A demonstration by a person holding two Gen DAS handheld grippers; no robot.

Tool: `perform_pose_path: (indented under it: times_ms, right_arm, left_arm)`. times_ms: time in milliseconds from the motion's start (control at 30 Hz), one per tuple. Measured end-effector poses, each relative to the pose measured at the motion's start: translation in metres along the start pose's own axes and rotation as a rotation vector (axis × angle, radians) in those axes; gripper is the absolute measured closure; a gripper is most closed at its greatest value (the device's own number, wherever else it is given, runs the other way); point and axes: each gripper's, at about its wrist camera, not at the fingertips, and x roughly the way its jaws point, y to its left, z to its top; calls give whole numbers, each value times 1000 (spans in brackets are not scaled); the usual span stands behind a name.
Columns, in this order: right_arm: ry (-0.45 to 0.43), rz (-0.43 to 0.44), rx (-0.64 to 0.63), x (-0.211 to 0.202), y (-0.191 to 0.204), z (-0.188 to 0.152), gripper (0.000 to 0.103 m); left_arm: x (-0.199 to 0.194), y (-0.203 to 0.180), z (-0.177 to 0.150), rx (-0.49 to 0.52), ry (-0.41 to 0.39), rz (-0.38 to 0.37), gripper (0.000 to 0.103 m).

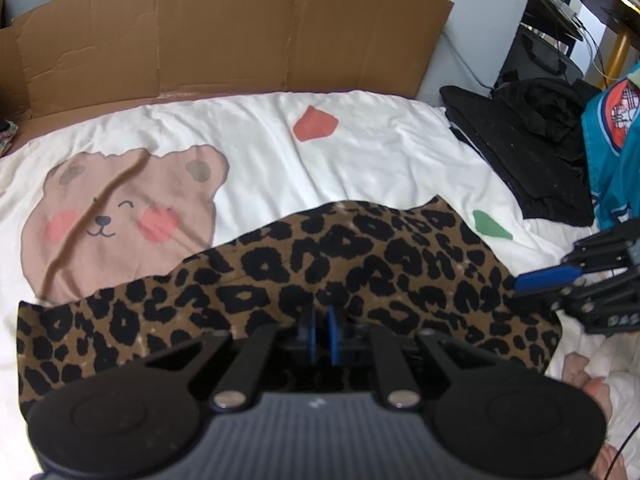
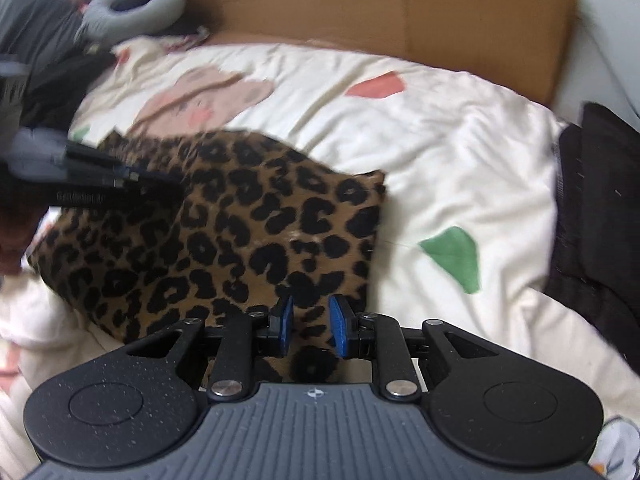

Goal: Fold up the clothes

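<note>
A leopard-print garment [image 1: 320, 264] lies folded on a white bedspread [image 1: 360, 160] with a bear print; it also shows in the right wrist view [image 2: 240, 232]. My left gripper [image 1: 320, 332] sits over its near edge with the blue pads almost together on a pinch of the fabric. My right gripper [image 2: 312, 324] is over the garment's near right corner, its blue pads a small gap apart with fabric showing between them. The right gripper [image 1: 560, 276] shows from the side in the left wrist view. The left gripper [image 2: 120, 184] shows blurred in the right wrist view.
A flattened cardboard sheet [image 1: 224, 36] stands along the far side of the bed. Folded black clothes [image 1: 528, 152] lie at the right edge, with a teal garment [image 1: 616, 152] beside them. A grey neck pillow [image 2: 128, 4] and dark items lie at the far left.
</note>
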Motion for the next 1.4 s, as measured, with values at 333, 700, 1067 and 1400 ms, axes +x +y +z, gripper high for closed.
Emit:
perform_pose_path:
  times_ms: [333,700,1067,1400]
  right_arm:
    - [-3,86,-102,-6,57,-19,75]
    - [-3,-7,-81,-11,35,-39,75]
    - [-53,-7,62,-11,14,-54,75]
    - [-79,60,113,-10,6,-57,65]
  left_arm:
    - [0,1,0,-3,4,-5,94]
    - [5,0,11,30,80,-3,94]
    - [-12,-19,29,-41,132,123,93]
    - [-45,-79,2,-148,53,163,91]
